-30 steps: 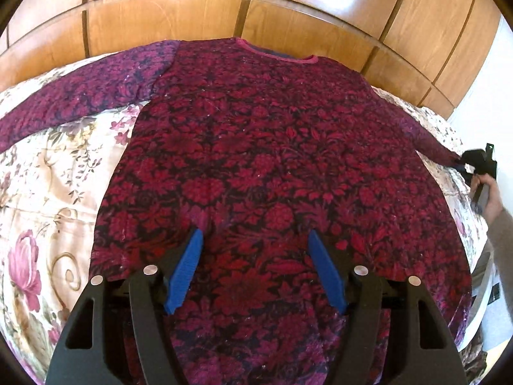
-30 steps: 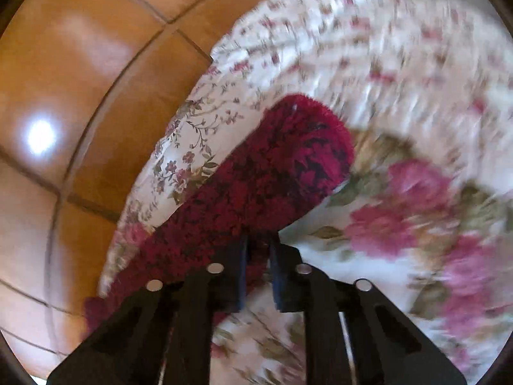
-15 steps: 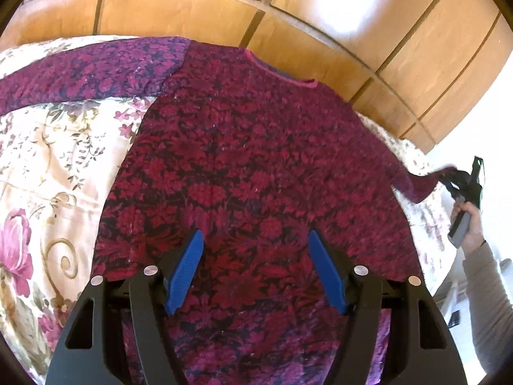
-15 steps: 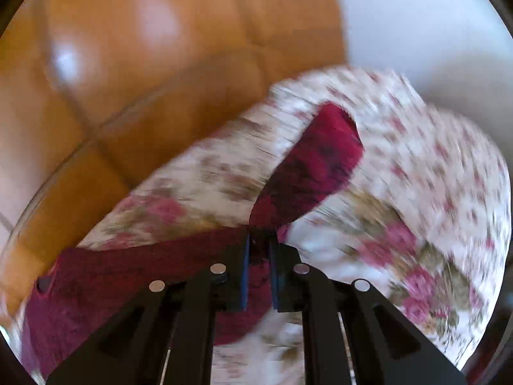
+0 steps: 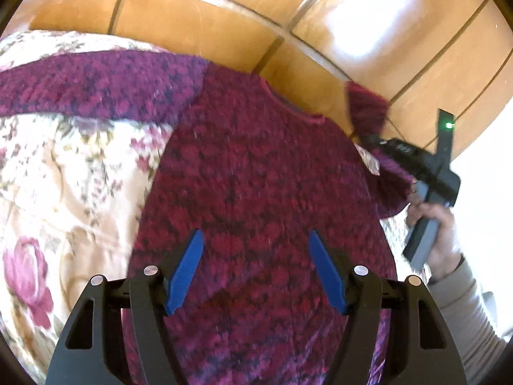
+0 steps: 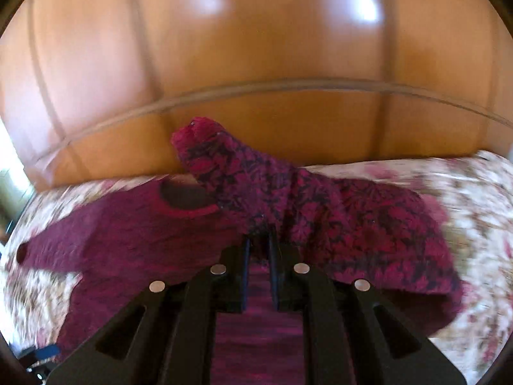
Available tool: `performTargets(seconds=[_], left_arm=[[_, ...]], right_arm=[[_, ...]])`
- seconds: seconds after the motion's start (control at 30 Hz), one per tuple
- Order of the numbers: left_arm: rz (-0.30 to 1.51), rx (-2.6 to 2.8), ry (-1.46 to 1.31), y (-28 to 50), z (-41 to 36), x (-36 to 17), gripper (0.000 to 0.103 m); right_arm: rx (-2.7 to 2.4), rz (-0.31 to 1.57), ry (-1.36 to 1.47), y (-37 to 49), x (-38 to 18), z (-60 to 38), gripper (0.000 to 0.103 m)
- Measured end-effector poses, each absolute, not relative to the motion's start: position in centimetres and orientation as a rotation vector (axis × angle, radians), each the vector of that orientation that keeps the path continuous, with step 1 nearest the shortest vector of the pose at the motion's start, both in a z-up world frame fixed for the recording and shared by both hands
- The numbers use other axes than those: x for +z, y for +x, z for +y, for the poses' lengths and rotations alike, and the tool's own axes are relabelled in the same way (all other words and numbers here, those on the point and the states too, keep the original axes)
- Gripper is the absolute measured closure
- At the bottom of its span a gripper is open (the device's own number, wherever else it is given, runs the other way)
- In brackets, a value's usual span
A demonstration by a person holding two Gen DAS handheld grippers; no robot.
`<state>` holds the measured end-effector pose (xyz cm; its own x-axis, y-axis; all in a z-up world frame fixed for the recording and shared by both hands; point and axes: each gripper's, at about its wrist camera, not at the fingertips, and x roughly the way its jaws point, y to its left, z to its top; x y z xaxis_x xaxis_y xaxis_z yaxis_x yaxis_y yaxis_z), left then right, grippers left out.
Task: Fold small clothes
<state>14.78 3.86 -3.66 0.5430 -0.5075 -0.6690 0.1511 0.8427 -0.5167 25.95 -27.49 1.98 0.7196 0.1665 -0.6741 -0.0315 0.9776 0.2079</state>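
Left wrist view: dark red and maroon floral-knit long-sleeved sweater lies front-up on the bed, over a cream bedspread with pink rose print, neckline toward the glossy wooden panelled headboard. Left gripper hovers above the lower body of the sweater, blue-padded jaws well apart, nothing between them, no contact I can confirm. Far sleeve is laid out straight toward the left edge. At right, the right gripper in the person's hand has the other sleeve lifted off the bed, cuff sticking up against the headboard. Right wrist view: heavy motion blur. Jaws are fully closed on the sleeve fabric, pinched a little back from the cuff, which stands up past the tips; the sweater body and neckline sit below and left. My read: sleeve fold onto the chest is mid-swing. Risks: thin pinch on loose knit could slip at this speed and drop the sleeve short; pulling across may drag the shoulder and bunch the body, since nothing pins it; the free cuff may flop over and land twisted.
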Motion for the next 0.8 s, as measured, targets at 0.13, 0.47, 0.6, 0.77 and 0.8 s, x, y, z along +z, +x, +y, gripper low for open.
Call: performTargets(seconds=[0.13,0.47,0.6,0.77,0.8], left_arm=[[0.909,-0.405,-0.425,16.7,3.7,-3.2,0.036],[0.938,-0.431,-0.505,22.2,2.6,-3.1,0.036],[0.953,-0.431,-0.472,24.0,0.9,-3.3,0.036],[0.981,-0.478,-0.487,25.6,-1.3,-3.8,0.036],[0.986,-0.488,-0.497,26.1,-1.8,-3.8,0.037]], right_arm=[[0.196,0.813,0.133,27.4,0.2,-22.4,0.077],[0.206,0.746,0.233,22.8,1.5,-24.9,0.021],[0.185,0.759,0.322,19.8,0.6,-28.2,0.016],[0.117,0.786,0.429,17.8,-1.8,-32.6,0.013],[0.107,0.792,0.450,17.8,-2.2,-33.2,0.013]])
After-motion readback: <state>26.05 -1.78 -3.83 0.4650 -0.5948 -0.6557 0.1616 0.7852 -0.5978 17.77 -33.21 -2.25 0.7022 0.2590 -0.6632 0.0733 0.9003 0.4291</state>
